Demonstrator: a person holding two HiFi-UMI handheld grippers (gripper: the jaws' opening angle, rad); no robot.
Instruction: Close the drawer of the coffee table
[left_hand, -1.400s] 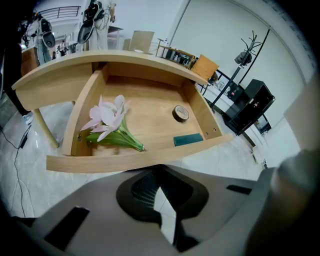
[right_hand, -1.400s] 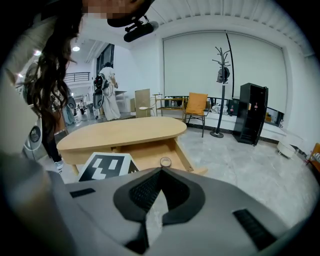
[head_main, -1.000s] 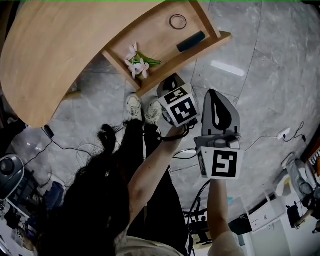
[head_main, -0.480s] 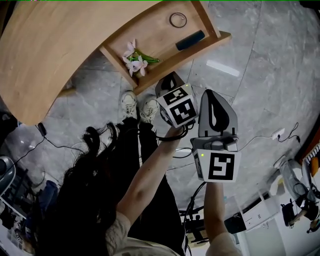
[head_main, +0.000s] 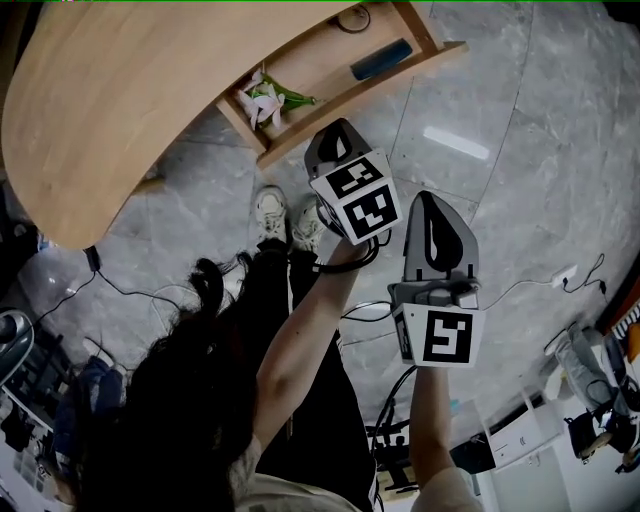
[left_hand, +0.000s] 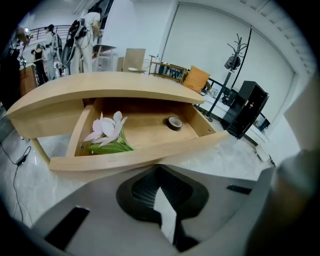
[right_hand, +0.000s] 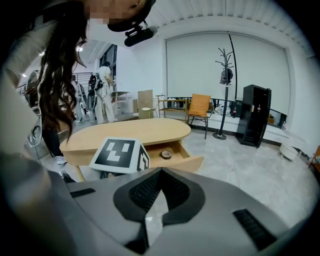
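The wooden coffee table (head_main: 110, 100) has its drawer (head_main: 370, 85) pulled out. Inside lie pink flowers (head_main: 262, 100), a tape roll (head_main: 352, 18) and a dark blue object (head_main: 382, 58). My left gripper (head_main: 335, 135) hangs just in front of the drawer's front panel (left_hand: 140, 155), jaws together with nothing between them. The flowers (left_hand: 107, 132) and tape roll (left_hand: 174, 123) show past its jaws (left_hand: 161, 167). My right gripper (head_main: 438, 225) is further back and to the right, also shut and empty. Its view (right_hand: 160, 172) shows the table (right_hand: 130, 131) beyond the left gripper's marker cube (right_hand: 120, 155).
A person's white shoes (head_main: 270, 212) stand on the grey marble floor (head_main: 520, 130) beside the table. Cables (head_main: 130, 295) run across the floor. Equipment crowds the bottom right (head_main: 590, 400). A coat stand (right_hand: 226, 75), orange chair (right_hand: 200, 107) and black cabinet (right_hand: 255, 115) stand beyond.
My left gripper has moved a little closer to the drawer's front panel. The right gripper has hardly moved. The drawer is still open.
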